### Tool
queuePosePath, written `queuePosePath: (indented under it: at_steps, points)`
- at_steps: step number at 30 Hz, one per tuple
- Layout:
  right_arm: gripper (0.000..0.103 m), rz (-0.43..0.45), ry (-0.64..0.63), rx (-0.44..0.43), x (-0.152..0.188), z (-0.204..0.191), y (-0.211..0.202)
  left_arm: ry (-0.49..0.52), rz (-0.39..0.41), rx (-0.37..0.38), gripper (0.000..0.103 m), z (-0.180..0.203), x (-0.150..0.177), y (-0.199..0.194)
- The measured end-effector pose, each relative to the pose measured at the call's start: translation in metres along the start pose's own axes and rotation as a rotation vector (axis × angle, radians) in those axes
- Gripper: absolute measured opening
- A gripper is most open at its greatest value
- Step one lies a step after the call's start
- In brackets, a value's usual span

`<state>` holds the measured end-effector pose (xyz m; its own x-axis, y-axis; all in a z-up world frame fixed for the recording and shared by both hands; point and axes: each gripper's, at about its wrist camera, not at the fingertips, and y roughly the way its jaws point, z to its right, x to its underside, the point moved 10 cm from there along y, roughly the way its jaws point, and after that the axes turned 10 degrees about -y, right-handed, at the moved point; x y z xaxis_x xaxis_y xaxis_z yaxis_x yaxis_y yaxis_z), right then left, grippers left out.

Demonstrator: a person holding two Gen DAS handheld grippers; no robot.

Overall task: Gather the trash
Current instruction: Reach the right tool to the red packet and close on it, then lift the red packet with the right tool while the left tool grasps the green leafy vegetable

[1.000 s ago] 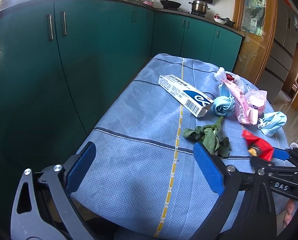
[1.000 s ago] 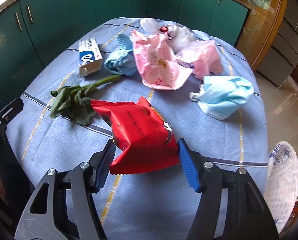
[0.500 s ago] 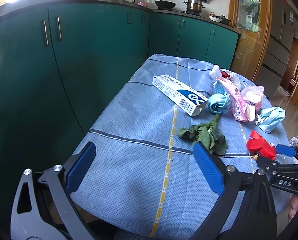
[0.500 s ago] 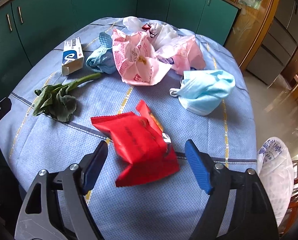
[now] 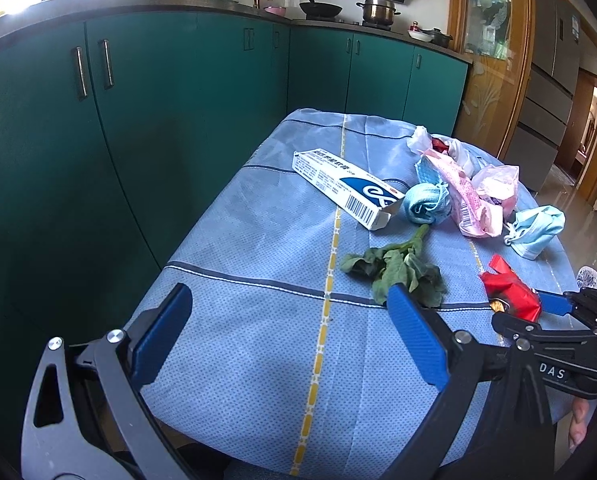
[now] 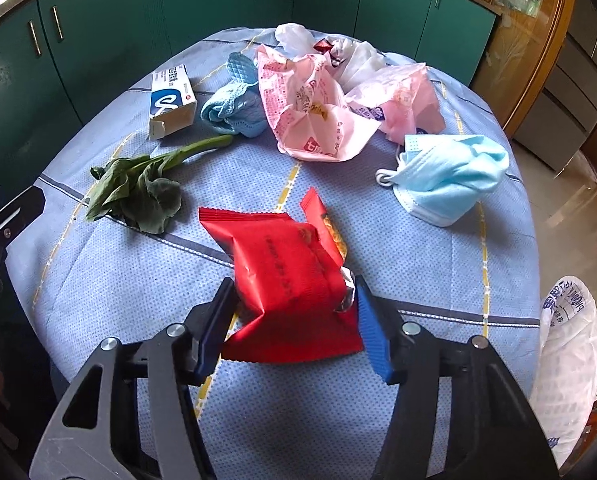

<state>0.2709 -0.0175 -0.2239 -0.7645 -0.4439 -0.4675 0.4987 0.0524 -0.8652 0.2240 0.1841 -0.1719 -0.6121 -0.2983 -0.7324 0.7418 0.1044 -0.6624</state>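
A crumpled red snack wrapper point(image 6: 290, 280) sits between the blue pads of my right gripper point(image 6: 294, 294), which is shut on it just over the blue tablecloth point(image 6: 98, 280). The left wrist view shows the same wrapper point(image 5: 510, 294) at the right. On the cloth beyond lie a wilted green leaf point(image 6: 138, 188), a white and blue carton point(image 6: 172, 100), a balled blue cloth point(image 6: 238, 108), pink plastic bags point(image 6: 310, 108) and a blue face mask point(image 6: 450, 176). My left gripper point(image 5: 286, 296) hangs open over the near table edge, holding nothing.
Green cabinets point(image 5: 138, 140) run close along the table's left and far sides. A white printed plastic bag point(image 6: 570, 360) hangs off the table's right edge. A wooden door frame point(image 5: 498, 60) and floor lie to the right. A hand point(image 5: 578, 428) shows at the lower right.
Half a second ago the right jaws stood wide with the wrapper loose between them; they have now closed in and pinch it. The left gripper stays open, drawn back slightly.
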Motion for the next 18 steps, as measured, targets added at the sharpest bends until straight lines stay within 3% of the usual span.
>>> queuePosePath:
  at_steps: [9, 13, 18]
  points:
    - [0.058, 0.031, 0.094, 0.029, 0.012, 0.03, -0.013, -0.02, -0.002, -0.038, 0.098, -0.021, -0.002, 0.004]
    - [0.061, 0.056, 0.115, 0.023, 0.017, 0.044, -0.017, -0.077, -0.017, 0.027, 0.098, -0.028, -0.005, 0.004]
    - [0.073, 0.063, 0.129, 0.033, 0.019, 0.061, -0.015, -0.021, -0.053, 0.114, 0.098, 0.007, -0.004, 0.011]
